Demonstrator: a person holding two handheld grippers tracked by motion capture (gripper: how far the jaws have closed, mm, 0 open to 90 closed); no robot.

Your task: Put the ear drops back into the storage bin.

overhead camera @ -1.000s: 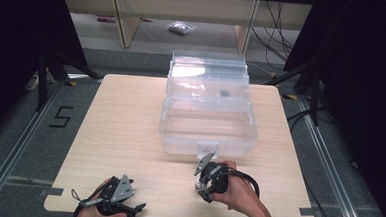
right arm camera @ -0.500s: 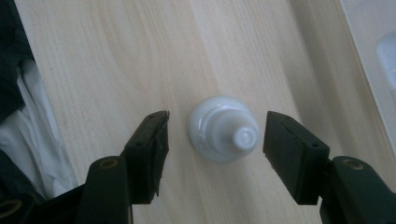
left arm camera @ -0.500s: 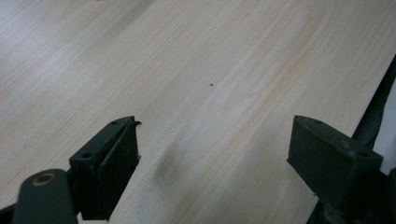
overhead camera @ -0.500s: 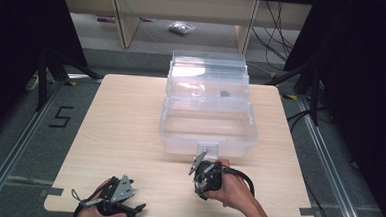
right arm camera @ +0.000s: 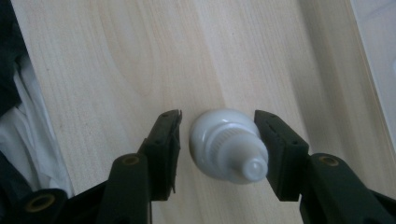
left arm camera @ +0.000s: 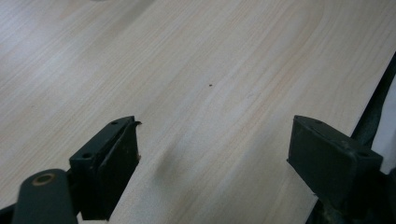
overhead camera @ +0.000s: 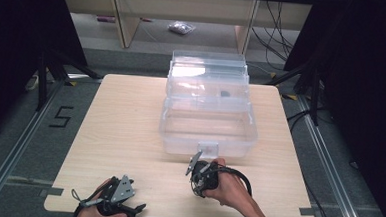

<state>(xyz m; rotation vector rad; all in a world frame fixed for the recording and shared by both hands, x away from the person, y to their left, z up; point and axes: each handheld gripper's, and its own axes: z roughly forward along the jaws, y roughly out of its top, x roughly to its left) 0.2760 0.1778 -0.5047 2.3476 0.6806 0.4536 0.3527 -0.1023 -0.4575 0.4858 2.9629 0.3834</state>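
Observation:
A small white squeeze bottle [right arm camera: 224, 144] with a ribbed neck and nozzle stands on the wooden table [overhead camera: 125, 125], just in front of a clear plastic box [overhead camera: 207, 124]. My right gripper [right arm camera: 217, 128] points down over it, one jaw on each side. Its jaws have just been closing on the bottle: the right pad [right arm camera: 275, 140] touches it, while the left pad [right arm camera: 168, 140] is still a narrow gap away. In the high view the right gripper [overhead camera: 197, 171] sits close to the box's front latch [overhead camera: 208, 148]. My left gripper [left arm camera: 215, 135] rests wide open and empty at the front left of the table [overhead camera: 113, 199].
The clear box has its lid raised and a tiered tray at the back, holding a small dark item [overhead camera: 225, 94]. The table's front edge runs right beside the left gripper. Shelving and cables lie on the floor beyond the table.
The right hand has edged slightly to the left in front of the box. The left hand has stayed put.

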